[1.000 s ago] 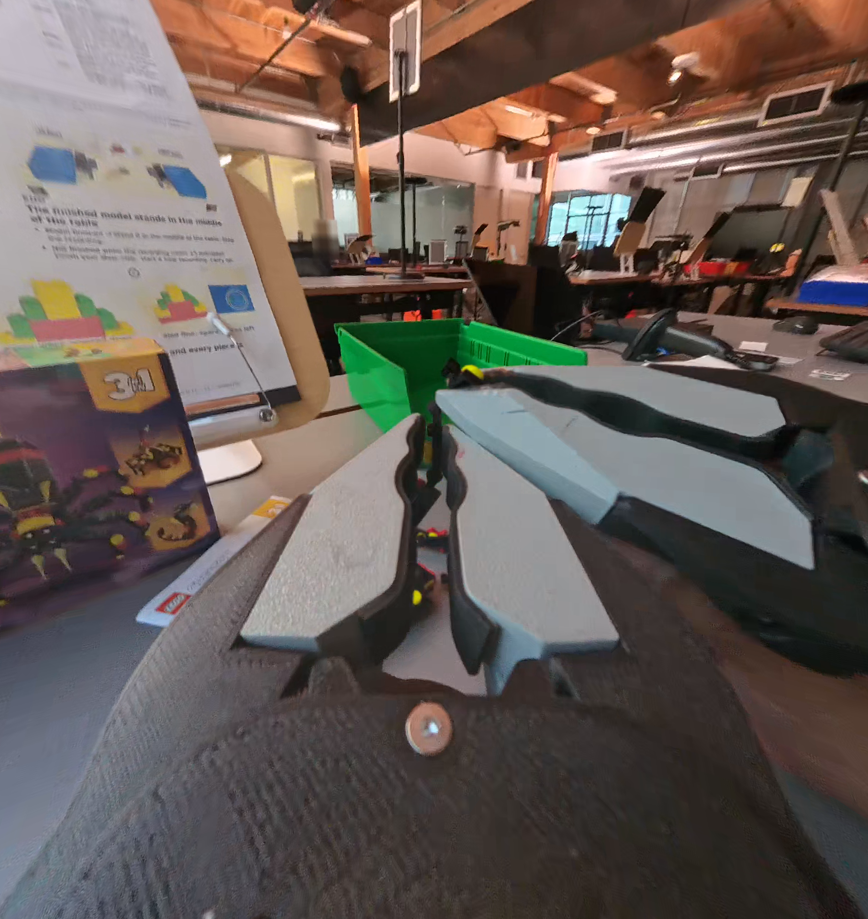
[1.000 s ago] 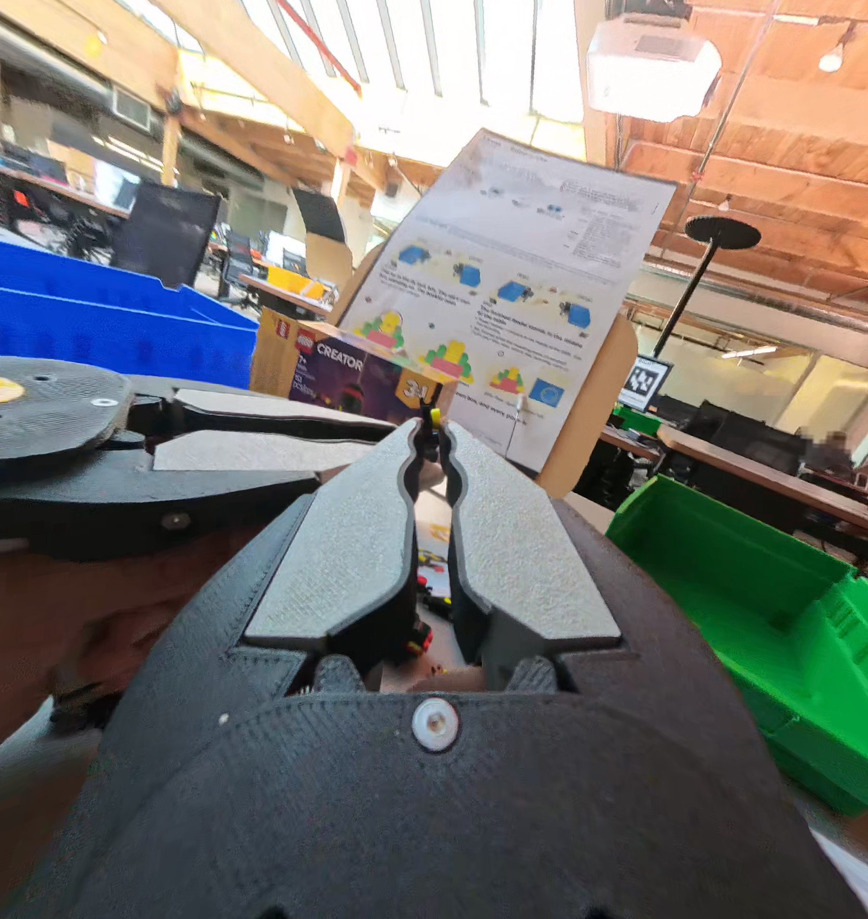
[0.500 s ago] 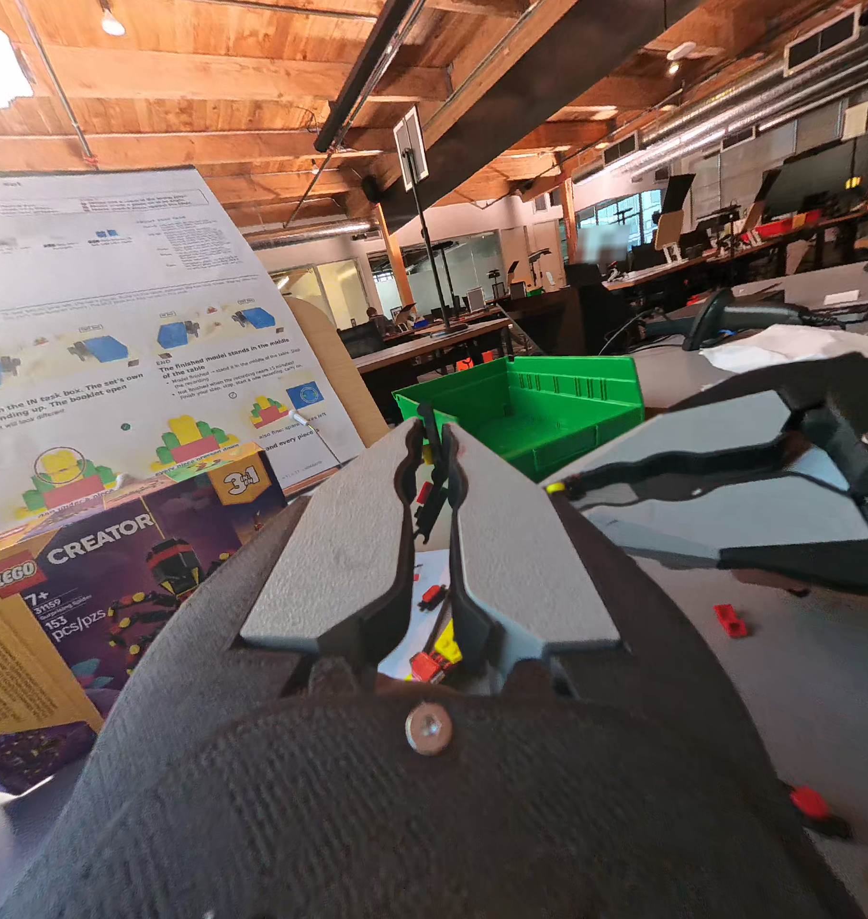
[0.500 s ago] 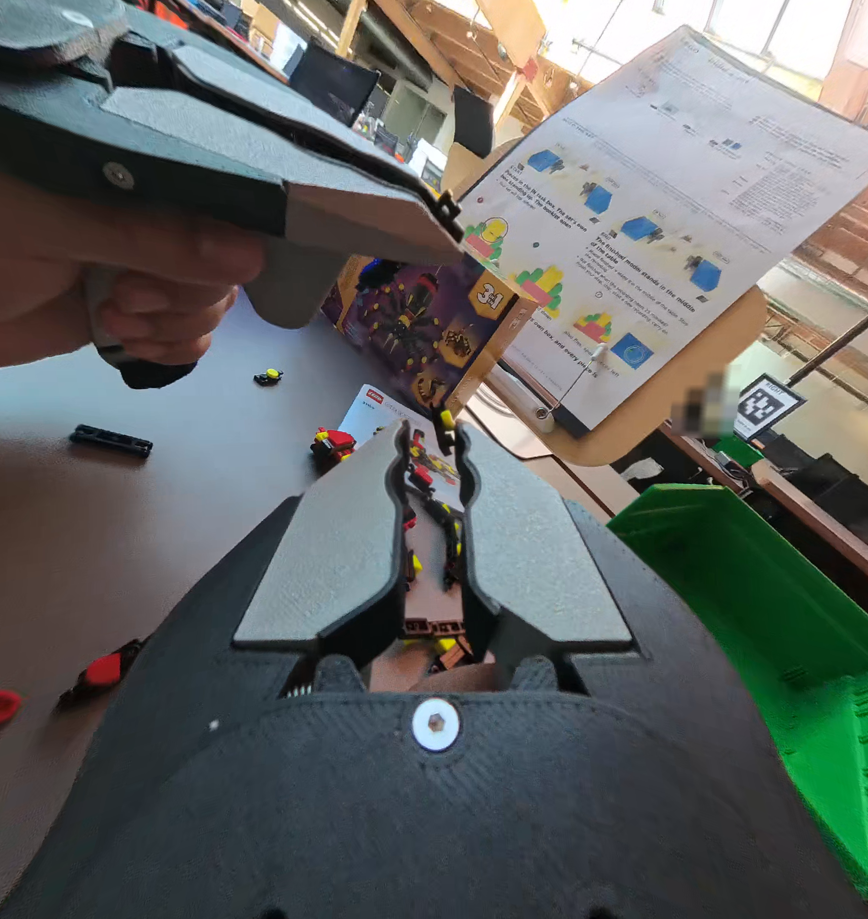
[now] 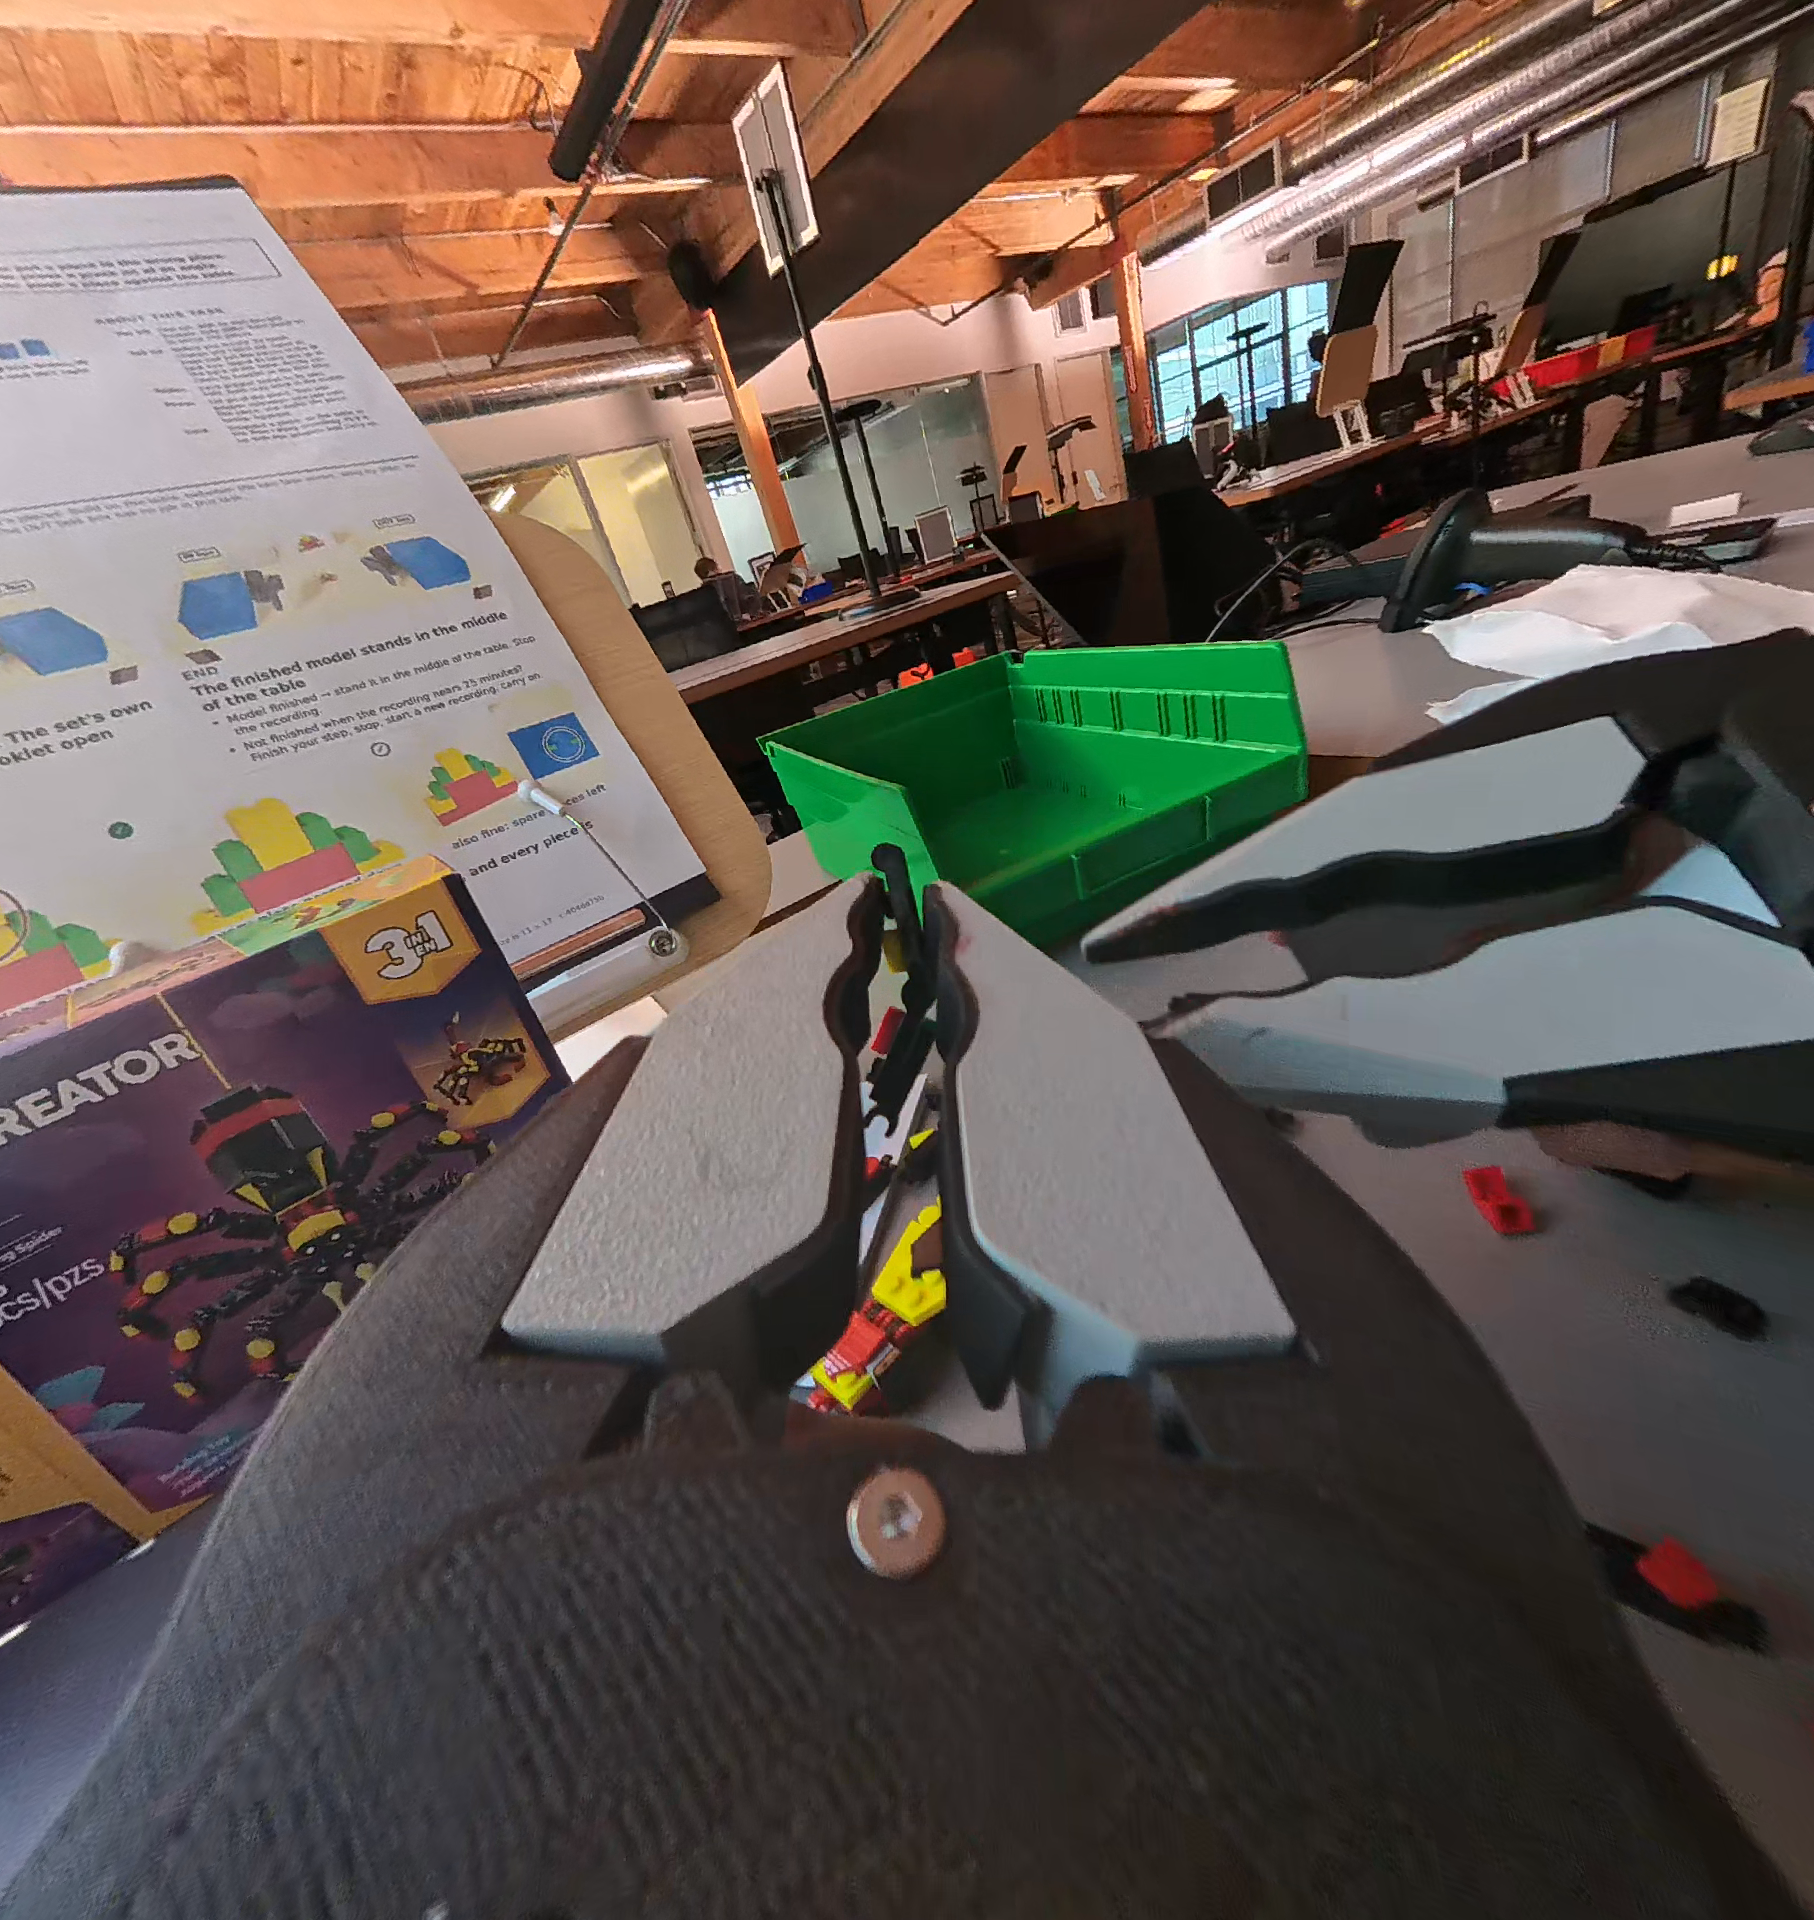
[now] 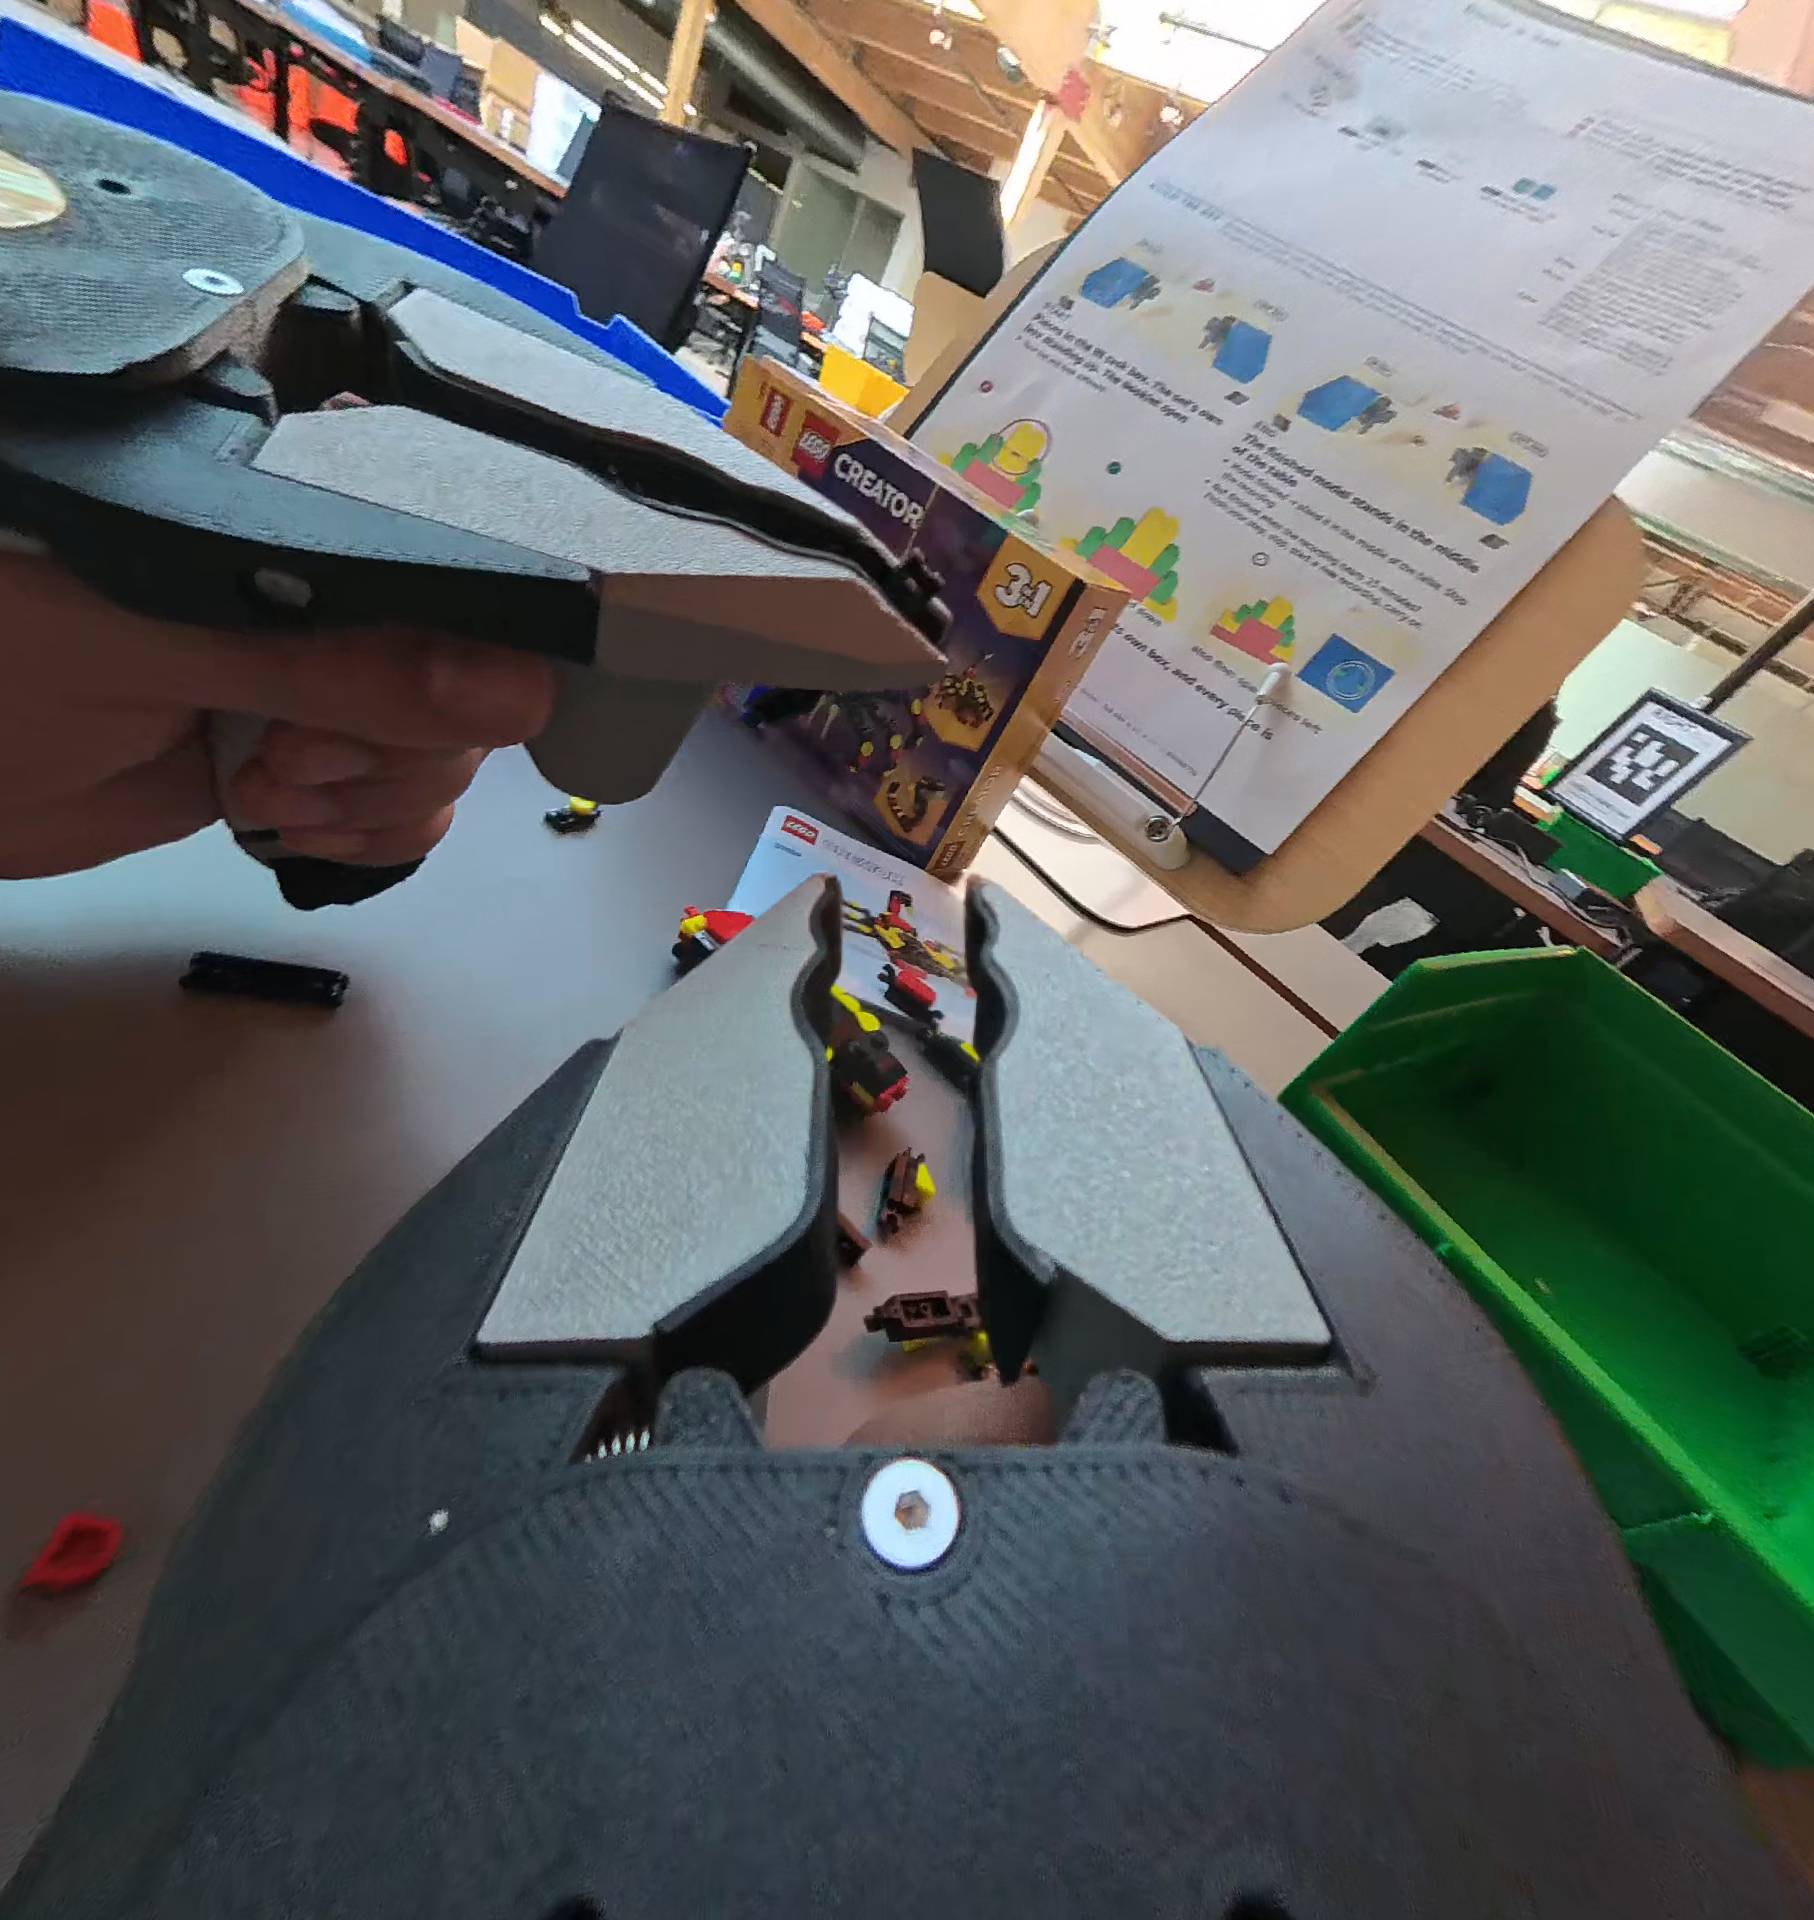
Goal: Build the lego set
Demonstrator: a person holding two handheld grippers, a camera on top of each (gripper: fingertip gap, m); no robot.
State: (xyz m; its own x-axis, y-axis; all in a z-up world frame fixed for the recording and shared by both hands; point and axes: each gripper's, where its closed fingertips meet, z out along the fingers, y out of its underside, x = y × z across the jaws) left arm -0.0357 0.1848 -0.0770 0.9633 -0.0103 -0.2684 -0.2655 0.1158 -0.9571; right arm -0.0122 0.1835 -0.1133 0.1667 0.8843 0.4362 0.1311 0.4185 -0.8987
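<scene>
In the left wrist view, my left hand-held gripper point(image 5: 901, 914) is clenched on a thin black piece point(image 5: 895, 883). Both pads press its sides, and its rounded end sticks out past the tips toward 12 o'clock, so the long axis runs along my fingers. A small yellow part is beside it, but I cannot tell if it belongs to the same piece. The green bin point(image 5: 1048, 769) lies just beyond the tips, at about 1 o'clock. My right hand-held gripper is at 3 o'clock and blurred.

In the right wrist view, my right hand-held gripper point(image 6: 901, 925) is released, with nothing between its pads. Through the gap I see the booklet point(image 6: 851, 883) and loose brick pieces point(image 6: 867, 1070) on the tabletop point(image 6: 415, 1018). The held piece is at about 12 o'clock, raised well above the tabletop, but here only a dark bit shows at the left tips. The toy box point(image 6: 944, 644) stands behind, and the bin is cut off at 3 o'clock.
</scene>
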